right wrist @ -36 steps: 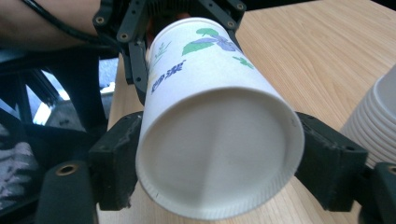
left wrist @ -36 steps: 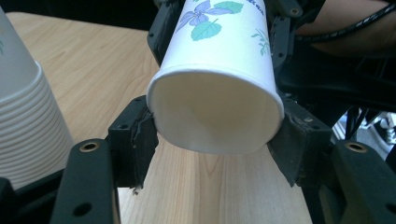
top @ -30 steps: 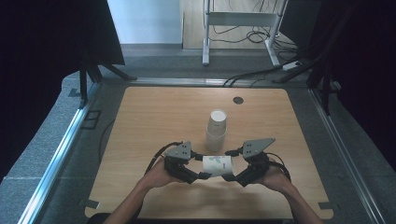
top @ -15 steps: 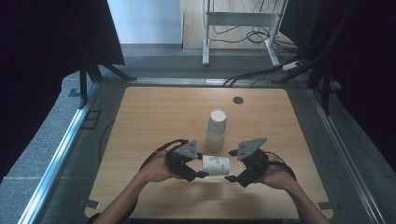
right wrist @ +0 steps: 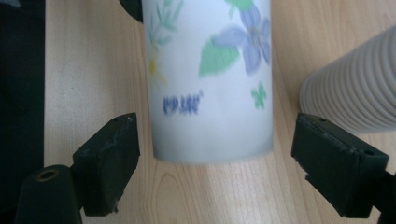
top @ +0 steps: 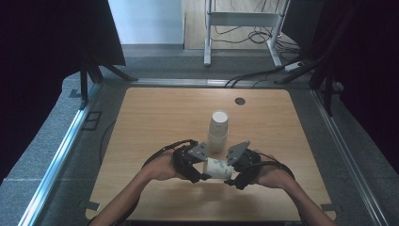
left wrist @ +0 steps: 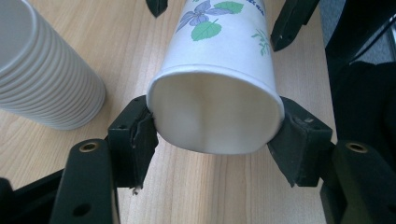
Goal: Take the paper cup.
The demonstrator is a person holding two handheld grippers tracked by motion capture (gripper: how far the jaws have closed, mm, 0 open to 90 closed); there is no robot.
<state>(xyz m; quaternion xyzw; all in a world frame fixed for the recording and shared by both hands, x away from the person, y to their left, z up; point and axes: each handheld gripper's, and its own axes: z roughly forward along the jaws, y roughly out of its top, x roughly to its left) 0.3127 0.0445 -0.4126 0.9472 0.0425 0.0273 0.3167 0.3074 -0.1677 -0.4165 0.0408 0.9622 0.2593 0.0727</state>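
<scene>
A paper cup [top: 219,168] printed with blue flowers and green leaves lies on its side near the front edge of the wooden counter [top: 155,117], held between the two hand-held tools. The left tool [top: 200,173] is clenched on the cup's open rim: in the left gripper view its two black jaws press against either side of the mouth of the cup [left wrist: 219,88], which bulges slightly out of round between them. The right tool [top: 232,177] sits at the cup's closed bottom end with its jaws released; in the right gripper view the jaws stand wide on both sides of the cup [right wrist: 210,79], each with a clear gap of bare wood between pad and cup wall. The person's left hand [top: 162,165] and right hand [top: 270,175] come in from the bottom of the high view, forearms angled toward each other. Just behind the held cup stands an upright stack of white cups [top: 218,131], its ribbed rims visible at the upper left of the left gripper view [left wrist: 44,74] and at the right edge of the right gripper view [right wrist: 357,88]. A small dark round disc [top: 240,100] lies toward the far side of the counter, well apart from the cups.
</scene>
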